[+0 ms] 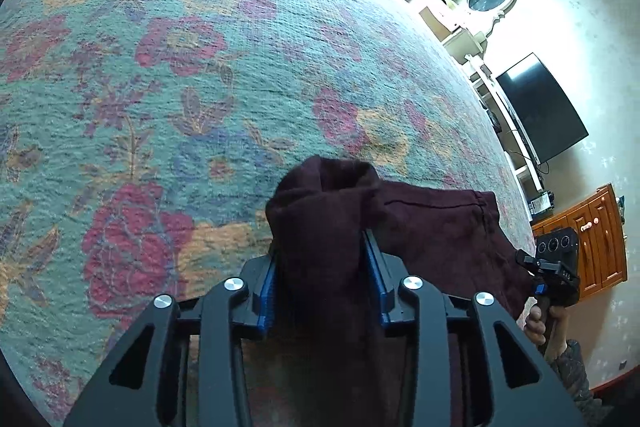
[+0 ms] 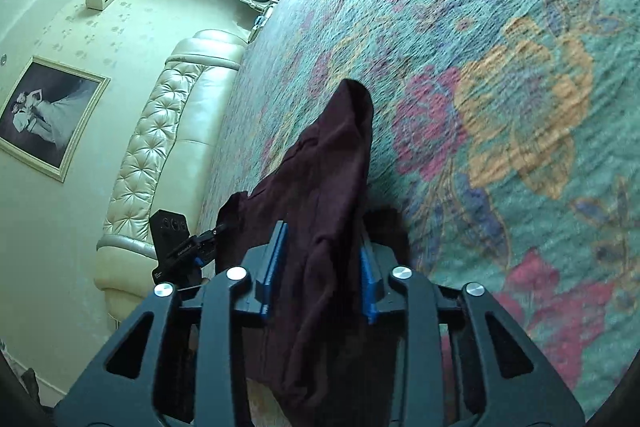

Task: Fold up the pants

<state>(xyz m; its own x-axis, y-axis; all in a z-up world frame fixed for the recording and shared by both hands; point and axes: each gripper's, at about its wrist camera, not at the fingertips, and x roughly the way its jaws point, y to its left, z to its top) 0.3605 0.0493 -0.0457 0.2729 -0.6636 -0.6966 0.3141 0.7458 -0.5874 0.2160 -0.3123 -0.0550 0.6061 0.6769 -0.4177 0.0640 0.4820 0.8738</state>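
The pants are dark maroon cloth, held up above a floral bedspread. My left gripper is shut on a bunched fold of the pants. The cloth stretches to the right toward my right gripper, seen from the side in the left wrist view. In the right wrist view, my right gripper is shut on another part of the pants, which rise to a point ahead of its fingers. The left gripper shows at the left of the right wrist view. The lower cloth is hidden behind both grippers.
The teal bedspread with red and orange flowers fills most of both views. A cream tufted headboard and framed photo are on one side. A black TV and wooden cabinet stand on the other.
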